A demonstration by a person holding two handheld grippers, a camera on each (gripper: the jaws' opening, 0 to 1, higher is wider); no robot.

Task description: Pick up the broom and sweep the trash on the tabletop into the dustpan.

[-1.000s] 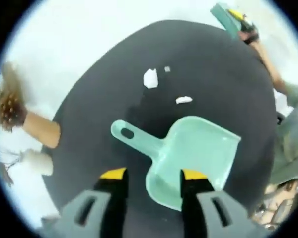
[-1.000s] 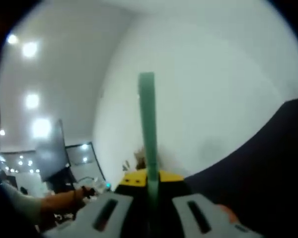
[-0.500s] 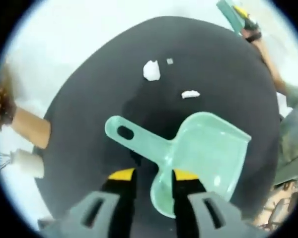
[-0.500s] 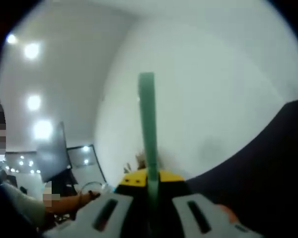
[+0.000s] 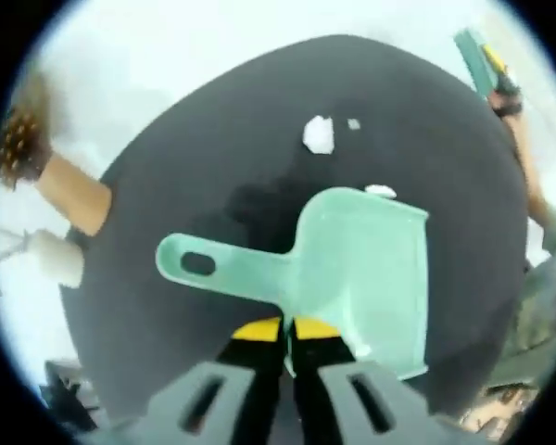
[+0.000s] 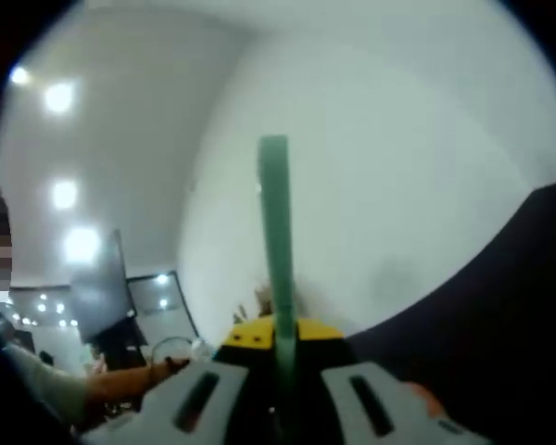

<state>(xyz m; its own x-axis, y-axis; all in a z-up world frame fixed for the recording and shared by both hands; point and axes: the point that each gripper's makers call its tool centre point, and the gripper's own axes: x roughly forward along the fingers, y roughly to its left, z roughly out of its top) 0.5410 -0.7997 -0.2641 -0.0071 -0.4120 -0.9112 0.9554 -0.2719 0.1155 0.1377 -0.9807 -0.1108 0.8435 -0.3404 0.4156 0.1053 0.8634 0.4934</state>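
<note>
Now that your left gripper [image 5: 286,331] has closed on the dustpan [image 5: 352,273], its mouth sits just beside the nearest trash [image 5: 381,192]. Your right gripper [image 6: 276,345] still clamps the broom handle [image 6: 277,241], so I think sweeping can begin.

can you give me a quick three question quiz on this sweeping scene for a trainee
1. True or false: the left gripper has its jaws shut on the mint green plastic dustpan.
2. What does the right gripper hold? A) a sponge B) the green broom handle C) nothing
3. How many white paper scraps lie on the round black tabletop in the left gripper view?

Key: 1 true; 2 B; 3 three, one touching the dustpan's far edge.
</note>
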